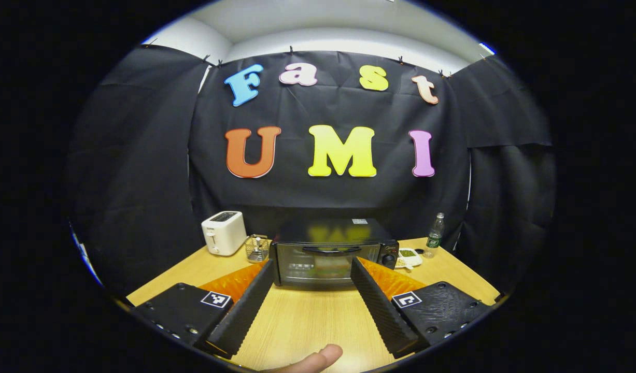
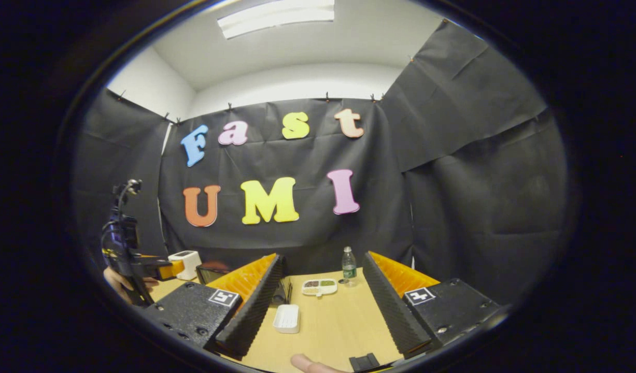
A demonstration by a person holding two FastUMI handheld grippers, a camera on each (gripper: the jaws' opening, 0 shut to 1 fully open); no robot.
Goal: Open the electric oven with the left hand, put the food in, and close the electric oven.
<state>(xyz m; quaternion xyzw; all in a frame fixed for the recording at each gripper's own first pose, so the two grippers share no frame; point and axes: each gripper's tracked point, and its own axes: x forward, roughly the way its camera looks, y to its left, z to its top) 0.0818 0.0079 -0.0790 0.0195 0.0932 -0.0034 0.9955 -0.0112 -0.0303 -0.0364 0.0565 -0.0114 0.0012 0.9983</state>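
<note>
Electric oven (image 1: 334,252) sits door closed straight ahead of the left gripper (image 1: 311,305), whose fingers are spread wide with nothing between them. Right gripper (image 2: 320,311) is spread too, the white food tray (image 2: 286,318) lying between its fingers, right of the oven.

A white toaster (image 1: 223,232) is seen at the back left of the wooden desk (image 1: 307,321), with a small wire basket (image 1: 257,248) set just beside it. A clear bottle with a green label (image 1: 434,236) is placed upright at the back right, near a white divided dish (image 1: 408,257) in which green and dark portions are held. In the right gripper view, a white ribbed rectangular tray (image 2: 286,317) is laid on the desk nearer the camera, apart from the divided dish and the bottle.
</note>
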